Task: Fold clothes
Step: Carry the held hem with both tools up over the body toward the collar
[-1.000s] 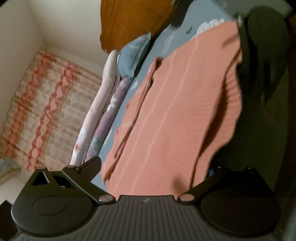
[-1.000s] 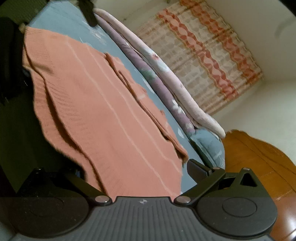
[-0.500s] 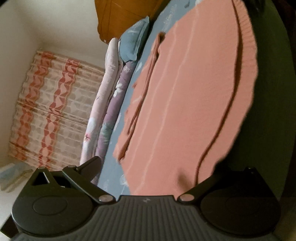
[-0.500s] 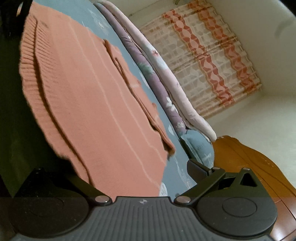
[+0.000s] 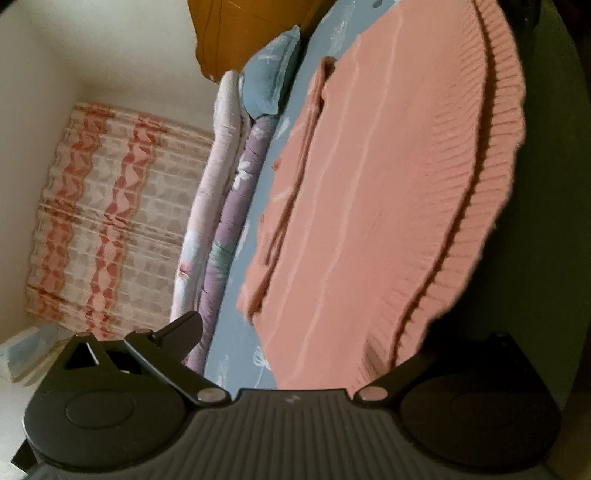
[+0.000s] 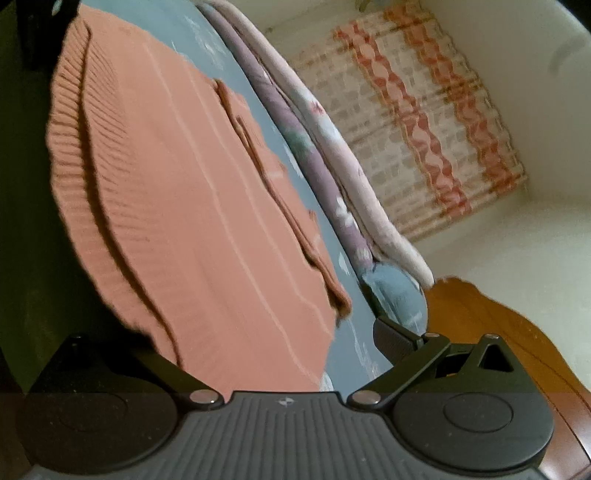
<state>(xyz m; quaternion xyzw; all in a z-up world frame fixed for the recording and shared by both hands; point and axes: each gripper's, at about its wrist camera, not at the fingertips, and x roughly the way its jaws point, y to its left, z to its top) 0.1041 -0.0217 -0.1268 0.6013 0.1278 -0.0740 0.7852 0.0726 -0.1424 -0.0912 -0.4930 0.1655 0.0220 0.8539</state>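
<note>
A salmon-pink knitted sweater [image 5: 373, 192] lies spread on a blue bed sheet [image 5: 236, 339], its ribbed hem [image 5: 491, 192] at the bed's near edge. It also shows in the right wrist view [image 6: 192, 206]. My left gripper [image 5: 306, 332] has its jaws wide apart at one hem corner, the sweater lying between them. My right gripper [image 6: 266, 332] also has its jaws wide apart at the other hem corner. One finger of each is hidden by the sweater. Neither is closed on the cloth.
A rolled floral quilt [image 5: 221, 229] and a blue pillow [image 5: 269, 85] lie along the far side of the bed. A wooden headboard [image 5: 243, 33] stands at one end. A pink patterned curtain [image 6: 436, 122] hangs behind. Dark floor [image 5: 546, 221] lies beyond the bed edge.
Both grippers have moved outwards along the hem towards the sweater's corners. More blue sheet now shows beside the sweater near each gripper. The jaws stayed open.
</note>
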